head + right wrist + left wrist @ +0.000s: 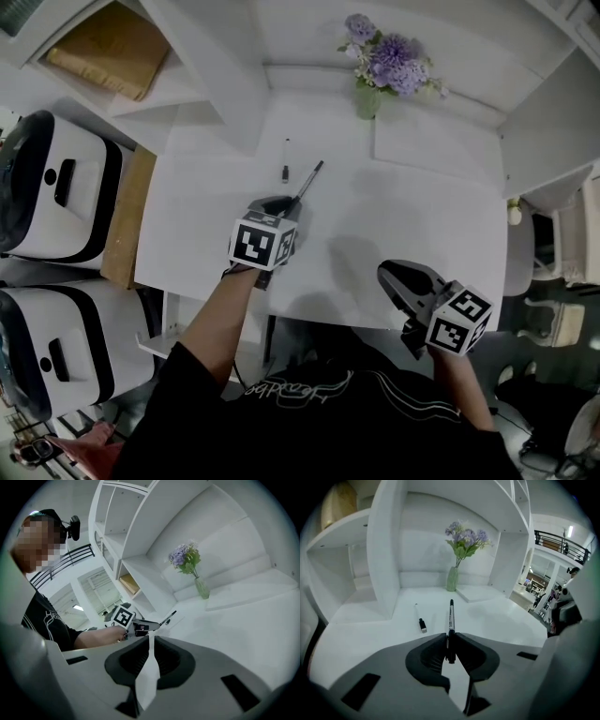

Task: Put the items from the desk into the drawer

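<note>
Pen (451, 618) is clamped in the left gripper (450, 641), pointing toward the flower vase (453, 579) at the back. A smaller pen (422, 625) lies on the desk (506, 620) just left of it; right gripper (150, 641) has its jaws together, empty

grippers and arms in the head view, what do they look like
Both the left gripper and right gripper are dark grey, with curved jaws and a white cube of black square markers near the hand. The person wears a black short-sleeved top with white lettering.
</note>
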`<state>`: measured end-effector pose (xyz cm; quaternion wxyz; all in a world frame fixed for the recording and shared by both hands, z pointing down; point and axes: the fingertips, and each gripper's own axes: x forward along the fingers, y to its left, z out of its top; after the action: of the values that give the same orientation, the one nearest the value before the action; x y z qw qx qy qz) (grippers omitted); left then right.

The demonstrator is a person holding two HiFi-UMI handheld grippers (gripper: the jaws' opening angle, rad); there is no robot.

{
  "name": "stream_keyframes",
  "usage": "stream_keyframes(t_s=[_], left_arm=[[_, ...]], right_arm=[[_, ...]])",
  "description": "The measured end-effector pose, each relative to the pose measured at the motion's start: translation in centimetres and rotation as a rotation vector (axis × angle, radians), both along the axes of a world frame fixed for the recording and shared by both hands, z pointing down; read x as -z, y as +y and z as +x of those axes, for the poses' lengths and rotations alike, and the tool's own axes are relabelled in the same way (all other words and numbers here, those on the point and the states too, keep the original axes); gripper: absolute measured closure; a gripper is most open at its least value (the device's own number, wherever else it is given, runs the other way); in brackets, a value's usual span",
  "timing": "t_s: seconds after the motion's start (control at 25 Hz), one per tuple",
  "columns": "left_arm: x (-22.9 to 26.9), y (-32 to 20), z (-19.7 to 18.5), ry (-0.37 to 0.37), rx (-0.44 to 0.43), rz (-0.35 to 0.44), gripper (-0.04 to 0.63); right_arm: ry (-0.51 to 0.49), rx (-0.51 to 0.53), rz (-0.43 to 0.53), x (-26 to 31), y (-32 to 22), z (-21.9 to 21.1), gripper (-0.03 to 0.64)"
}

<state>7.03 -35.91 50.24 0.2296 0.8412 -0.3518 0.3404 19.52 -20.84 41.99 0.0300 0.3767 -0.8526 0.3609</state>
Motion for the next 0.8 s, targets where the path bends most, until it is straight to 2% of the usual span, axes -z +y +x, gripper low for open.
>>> stream_keyframes(t_s=[0.16,0.28,0.48,0.8], left_arm=[[3.8,3.4,-1.4,0.099,0.013,0.007,0.520],[6.0,6.6,-3.7,0.143,0.040,0.018,0.520],[8.3,12.8,-8.7,0.177,0.100,0.048,0.520],[8.9,22.7,-16.7,0.197,0.180,0.049,0.520]], right_arm=[[-0.009,0.032,0.014,1.1,1.2,-2.1,0.557],[-0.029,0.058,0.032,2.0,2.3,-4.1,0.557],[-0.099,0.091,0.043,3.4,4.7,-7.9,0.557],[-0.086,0.177,0.021,2.7,10.4,-14.7,0.557]])
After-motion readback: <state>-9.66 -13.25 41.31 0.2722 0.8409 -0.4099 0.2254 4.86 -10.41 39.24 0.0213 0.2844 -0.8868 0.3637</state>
